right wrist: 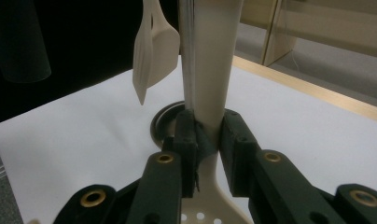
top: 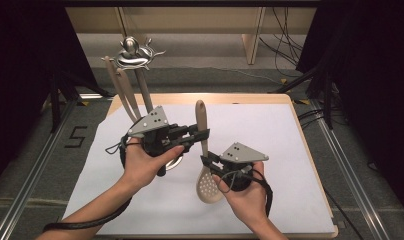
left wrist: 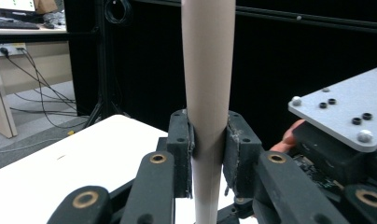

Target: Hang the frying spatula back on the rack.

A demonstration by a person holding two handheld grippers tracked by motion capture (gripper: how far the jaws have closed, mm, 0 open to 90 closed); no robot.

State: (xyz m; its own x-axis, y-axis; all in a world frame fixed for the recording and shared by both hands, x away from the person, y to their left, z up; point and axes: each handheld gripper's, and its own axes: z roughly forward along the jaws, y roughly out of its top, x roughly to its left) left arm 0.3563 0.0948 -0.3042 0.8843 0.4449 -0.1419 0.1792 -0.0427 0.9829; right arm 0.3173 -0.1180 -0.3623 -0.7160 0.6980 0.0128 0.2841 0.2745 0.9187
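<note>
While the white-covered table (top: 290, 150) spreads under everything, a metal utensil stand (top: 134, 52) rises at about ten o'clock from its centre, with pale utensils (top: 121, 87) hanging from it. Near the table's middle, both claws hold one beige slotted spoon (top: 206, 165) above the surface. Its long axis runs from twelve o'clock to six o'clock in the high view: the handle end points away from the person toward twelve, and the perforated bowl hangs toward six, nearest the person. The left claw (top: 204, 134) comes in from nine o'clock and is closed on the handle's middle; in the left gripper view (left wrist: 207, 149) the handle stands upright between the pads, pinched tight on both sides. The right claw (top: 206, 161) comes in from four o'clock and is closed on the narrow neck just above the bowl; the right gripper view (right wrist: 207, 135) shows the bowl's small holes right below its pads.
</note>
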